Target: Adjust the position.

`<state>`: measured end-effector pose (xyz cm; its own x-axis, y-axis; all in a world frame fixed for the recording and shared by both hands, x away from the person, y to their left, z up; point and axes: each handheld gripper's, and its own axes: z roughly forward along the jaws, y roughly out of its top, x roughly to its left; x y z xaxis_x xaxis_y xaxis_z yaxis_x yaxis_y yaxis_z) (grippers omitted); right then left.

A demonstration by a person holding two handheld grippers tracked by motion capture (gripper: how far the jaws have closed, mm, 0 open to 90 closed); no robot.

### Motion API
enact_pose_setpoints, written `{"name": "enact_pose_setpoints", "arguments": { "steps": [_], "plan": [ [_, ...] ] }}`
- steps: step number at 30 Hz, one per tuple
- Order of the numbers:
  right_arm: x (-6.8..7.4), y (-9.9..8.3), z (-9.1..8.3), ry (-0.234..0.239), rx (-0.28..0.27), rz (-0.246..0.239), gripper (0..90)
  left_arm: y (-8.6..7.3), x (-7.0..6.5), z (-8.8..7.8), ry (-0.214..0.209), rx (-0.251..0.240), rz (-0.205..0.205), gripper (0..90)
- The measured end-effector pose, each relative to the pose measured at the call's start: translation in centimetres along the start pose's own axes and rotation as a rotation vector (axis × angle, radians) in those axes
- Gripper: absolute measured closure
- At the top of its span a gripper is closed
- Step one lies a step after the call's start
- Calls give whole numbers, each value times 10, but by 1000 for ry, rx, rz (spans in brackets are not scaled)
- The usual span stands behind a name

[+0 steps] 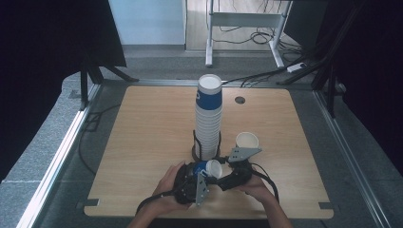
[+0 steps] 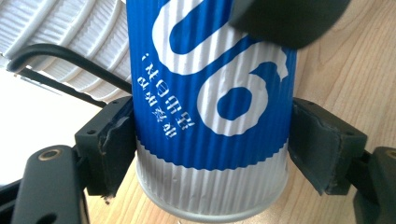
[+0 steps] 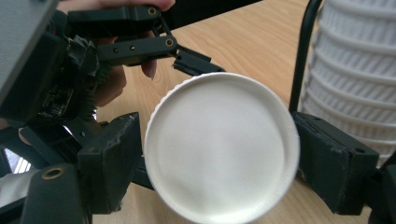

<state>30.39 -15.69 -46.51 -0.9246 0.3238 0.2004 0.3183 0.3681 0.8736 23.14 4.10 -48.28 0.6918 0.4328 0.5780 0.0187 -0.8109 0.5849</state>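
Left gripper [image 2: 212,154]: clamped on blue cup [image 2: 210,112], held above table [image 1: 142,142] beside stack [image 1: 208,118].
Right gripper [image 3: 219,163]: jaws flank its white base [image 3: 219,151]; contact likely.
Risk: opposed pull may crush cup or topple stack.

Printed in white on the blue paper cup [image 2: 210,93]: a large looped figure resembling a "6" or "9", beside it a line of small characters, too blurred to read.
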Motion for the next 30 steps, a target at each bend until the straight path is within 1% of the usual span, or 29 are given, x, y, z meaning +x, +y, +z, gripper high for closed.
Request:
{"name": "enact_pose_setpoints", "arguments": {
  "steps": [1, 3, 4, 6, 8, 9, 10, 11, 12, 13, 14, 15, 18, 19, 20, 23, 26, 27, 28, 29, 30],
  "plan": [
    [0, -1, 1, 9, 0, 6, 199, 1, 0, 0, 1, -1, 3, 203],
    [-1, -2, 2, 10, -3, 10, 251, 2, -1, -1, 7, -5, 4, 202],
    [-1, -2, 2, 10, -6, 12, 253, 2, -1, -2, 8, -1, 11, 201],
    [-2, -2, 1, 17, -10, 12, 257, 2, 0, -3, 4, -13, -5, 194],
    [-3, -2, -1, 29, -28, 19, 264, 2, 2, -4, -1, -35, -37, 182],
    [-4, -1, -3, 36, -37, 29, 266, 2, 3, -4, -2, -39, -51, 169],
    [-5, -1, -4, 44, -48, 36, 267, 2, 5, -4, -9, -37, -60, 137],
    [-6, -1, -7, 62, -77, 54, 268, 1, 6, -4, -11, -35, -69, 88],
    [-6, -1, -7, 62, -77, 54, 268, 1, 7, -3, -17, -39, -79, 88],
    [-7, -1, -8, 80, -93, 64, 269, 0, 7, -3, -25, -43, -88, 63],
    [-7, -1, -8, 80, -93, 64, 269, 0, 8, -3, -34, -51, -95, 63],
    [-6, -1, -8, 91, -98, 66, 269, 0, 8, -3, -43, -52, -98, 61],
    [-2, 0, -5, 87, -82, 41, 269, 0, 6, -2, -47, -50, -85, 83],
    [0, 0, -2, 93, -72, 30, 269, -1, 4, -1, -44, -47, -76, 136],
    [0, 0, -2, 93, -72, 30, 269, -1, 4, -1, -44, -47, -76, 154],
    [2, 0, 1, 75, -43, 7, 266, -2, 3, 1, -47, -37, -63, 173],
    [2, 0, 2, 75, -32, 6, 264, -3, 2, 2, -48, -34, -55, 183],
    [2, 0, 2, 74, -27, 5, 262, -3, 2, 2, -50, -28, -46, 183],
    [1, -1, 2, 73, -20, 2, 257, -3, 1, 3, -48, -33, -46, 189],
    [1, -1, 2, 66, -23, 2, 255, -4, 2, 3, -43, -26, -37, 191],
    [1, -1, 2, 66, -23, 2, 255, -4, 2, 3, -43, -26, -37, 191]
  ]
}}
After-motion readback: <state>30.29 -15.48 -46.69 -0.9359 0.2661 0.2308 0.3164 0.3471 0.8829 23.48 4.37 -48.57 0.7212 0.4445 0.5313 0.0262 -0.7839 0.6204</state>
